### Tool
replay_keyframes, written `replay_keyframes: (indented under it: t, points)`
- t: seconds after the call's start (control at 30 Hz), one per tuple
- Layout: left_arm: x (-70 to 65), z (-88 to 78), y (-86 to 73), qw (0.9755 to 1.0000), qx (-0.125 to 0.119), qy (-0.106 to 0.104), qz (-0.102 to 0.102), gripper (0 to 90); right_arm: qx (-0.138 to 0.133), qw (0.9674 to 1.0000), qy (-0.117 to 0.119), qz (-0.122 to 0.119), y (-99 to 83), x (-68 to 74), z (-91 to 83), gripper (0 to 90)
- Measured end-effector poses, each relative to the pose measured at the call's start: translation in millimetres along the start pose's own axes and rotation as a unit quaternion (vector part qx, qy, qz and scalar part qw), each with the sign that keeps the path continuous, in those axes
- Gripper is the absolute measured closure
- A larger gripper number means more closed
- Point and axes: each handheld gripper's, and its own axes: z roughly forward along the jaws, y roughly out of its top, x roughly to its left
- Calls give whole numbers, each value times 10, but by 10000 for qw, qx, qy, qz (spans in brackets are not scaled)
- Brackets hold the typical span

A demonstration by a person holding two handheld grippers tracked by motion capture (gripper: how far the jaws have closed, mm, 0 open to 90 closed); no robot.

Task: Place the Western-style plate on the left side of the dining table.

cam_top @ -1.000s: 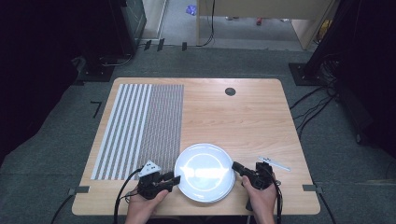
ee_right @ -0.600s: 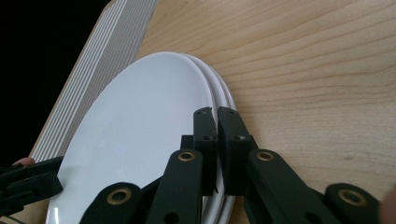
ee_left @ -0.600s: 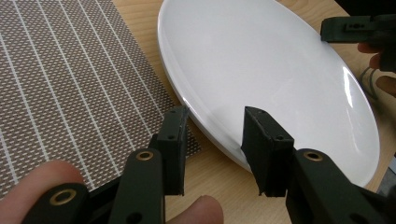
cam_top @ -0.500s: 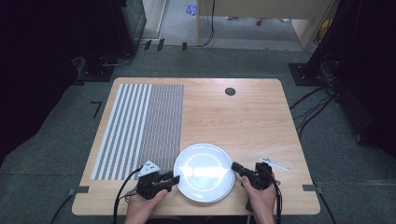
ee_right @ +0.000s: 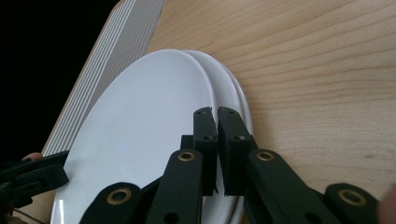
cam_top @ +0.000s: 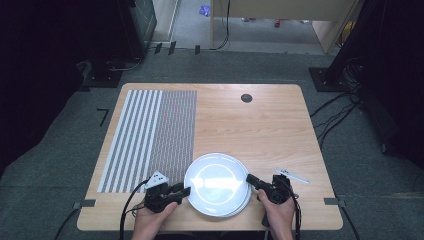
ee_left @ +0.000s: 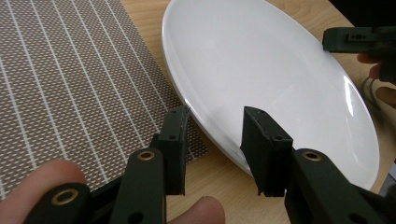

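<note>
A stack of white plates (cam_top: pixel 217 182) sits near the table's front edge. The top plate (ee_right: pixel 140 126) lies shifted off the lower plates (ee_right: pixel 235 88). My right gripper (ee_right: pixel 216 112) is at the stack's right side (cam_top: pixel 249 178), its jaws shut on the top plate's rim. My left gripper (ee_left: pixel 212 121) is at the stack's left side (cam_top: pixel 185 190). Its jaws stand apart with the rim of the top plate (ee_left: pixel 261 60) between them, the pads not pressing. The right gripper (ee_left: pixel 348 37) shows across the plate in the left gripper view.
A striped grey placemat (cam_top: pixel 150 135) covers the table's left part, right beside the plates. A thin pale object (cam_top: pixel 292 176) lies just right of the right gripper. A black round cap (cam_top: pixel 246 98) sits at the far edge. The table's front edge is close under both hands.
</note>
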Motion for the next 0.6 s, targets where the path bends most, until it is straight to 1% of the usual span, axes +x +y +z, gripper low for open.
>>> replay_keyframes:
  t: [0.17,0.4,0.53,0.6]
  points:
    - [41,-39,15,10000,-75,24,-57,622,62,9999,99,30,-23,18,28,875]
    - [97,-94,39,9998,-113,47,-143,625,136,9997,195,6,-58,38,76,874]
    - [116,-110,52,9998,-100,-12,-143,609,161,9996,224,9,-72,54,88,872]
    - [114,-98,51,9999,-37,22,-120,585,167,9995,254,-12,-76,52,95,867]
